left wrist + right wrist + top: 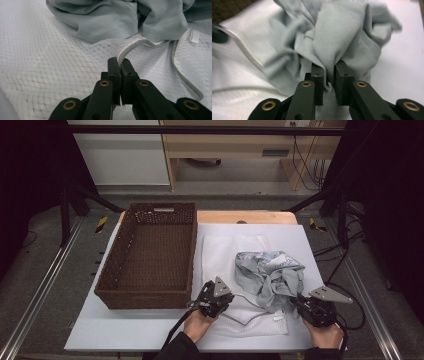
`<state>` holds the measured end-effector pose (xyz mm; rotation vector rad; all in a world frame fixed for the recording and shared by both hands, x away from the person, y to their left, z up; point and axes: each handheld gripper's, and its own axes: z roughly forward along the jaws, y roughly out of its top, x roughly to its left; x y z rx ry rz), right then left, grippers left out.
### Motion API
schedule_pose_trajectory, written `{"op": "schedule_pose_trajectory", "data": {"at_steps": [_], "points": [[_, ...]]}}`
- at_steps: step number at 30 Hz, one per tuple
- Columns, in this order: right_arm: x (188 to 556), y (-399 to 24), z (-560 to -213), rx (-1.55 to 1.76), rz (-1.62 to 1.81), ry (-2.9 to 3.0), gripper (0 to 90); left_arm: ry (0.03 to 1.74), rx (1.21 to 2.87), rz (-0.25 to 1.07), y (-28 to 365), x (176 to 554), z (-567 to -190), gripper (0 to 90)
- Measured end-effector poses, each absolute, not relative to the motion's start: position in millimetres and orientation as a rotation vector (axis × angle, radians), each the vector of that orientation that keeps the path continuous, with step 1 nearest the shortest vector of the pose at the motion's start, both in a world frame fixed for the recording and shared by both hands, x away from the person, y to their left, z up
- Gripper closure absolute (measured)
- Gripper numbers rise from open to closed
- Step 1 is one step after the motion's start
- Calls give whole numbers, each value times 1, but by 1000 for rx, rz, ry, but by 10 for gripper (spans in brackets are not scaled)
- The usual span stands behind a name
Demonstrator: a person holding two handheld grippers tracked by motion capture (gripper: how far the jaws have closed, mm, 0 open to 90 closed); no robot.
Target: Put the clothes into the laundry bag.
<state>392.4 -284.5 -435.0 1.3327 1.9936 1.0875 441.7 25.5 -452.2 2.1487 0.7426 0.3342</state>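
A: Which step is this?

B: The loading of the white mesh bag [227,254]. The left gripper [119,65] has its jaws clamped on the bag's zipper edge [130,48], and the right gripper [329,75] pinches a fold of the grey garment [337,37], which lies crumpled on the bag (beside the wicker basket [150,255]).

A: And next?

B: Probably lifting the edge so the garment slides inside; how wide the mouth gapes is hard to tell.
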Motion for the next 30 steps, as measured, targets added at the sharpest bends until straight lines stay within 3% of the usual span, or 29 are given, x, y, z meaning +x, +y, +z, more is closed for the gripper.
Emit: {"op": "schedule_pose_trajectory", "data": {"at_steps": [3, 12, 19, 30], "points": [[386, -274, -414, 1244, 1196, 1959, 801, 750, 2144, 324, 25, 442, -453, 873], [375, -245, -400, 1055, 1413, 2014, 803, 777, 2119, 300, 24, 446, -450, 876], [378, -186, -428, 942, 1425, 2218, 803, 807, 2069, 298, 23, 451, -438, 879], [403, -148, -475, 984, 1211, 2348, 806, 773, 2035, 284, 25, 446, -425, 882]]}}
